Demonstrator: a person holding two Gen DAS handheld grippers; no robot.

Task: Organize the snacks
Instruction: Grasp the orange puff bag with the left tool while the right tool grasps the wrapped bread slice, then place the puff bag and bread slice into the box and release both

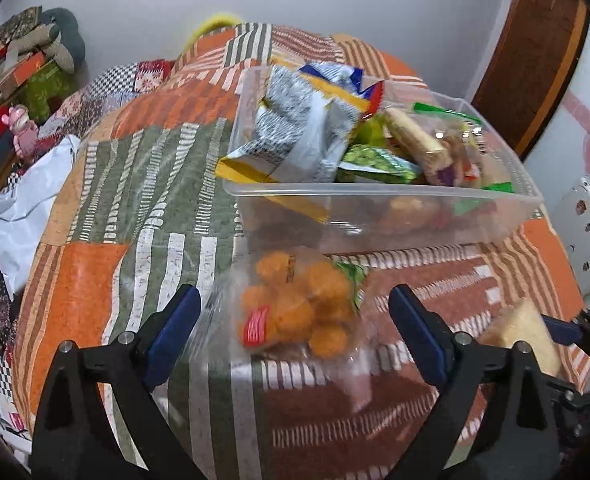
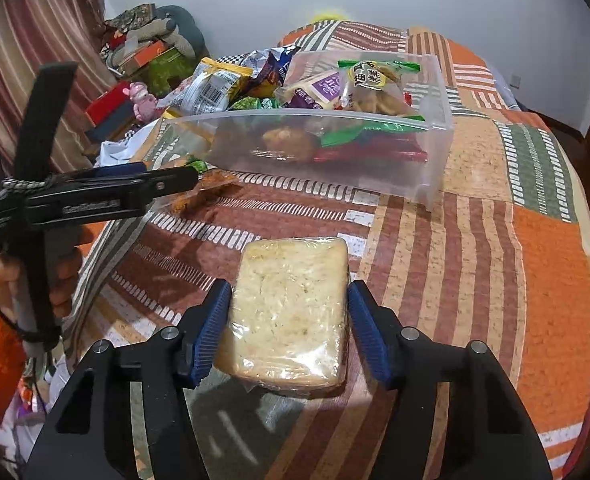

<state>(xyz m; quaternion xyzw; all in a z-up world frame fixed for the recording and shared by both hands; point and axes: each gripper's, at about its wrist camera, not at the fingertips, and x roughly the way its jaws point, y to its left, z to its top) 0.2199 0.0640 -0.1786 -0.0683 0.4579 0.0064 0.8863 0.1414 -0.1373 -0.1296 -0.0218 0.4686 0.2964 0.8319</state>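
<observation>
My right gripper [image 2: 289,330] pinched the wrapped cake [image 2: 289,312], long axis pointing far toward the clear bin [image 2: 435,160] straight ahead (nearer than my spread left gripper [image 1: 295,320] straddling the orange-snack bag [image 1: 295,308]).

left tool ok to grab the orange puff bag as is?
Probably yes. The left tool is open and straddles the orange puff bag on the tablecloth; nothing sits between its fingers and the bag. The clear bin lies beyond it.
</observation>
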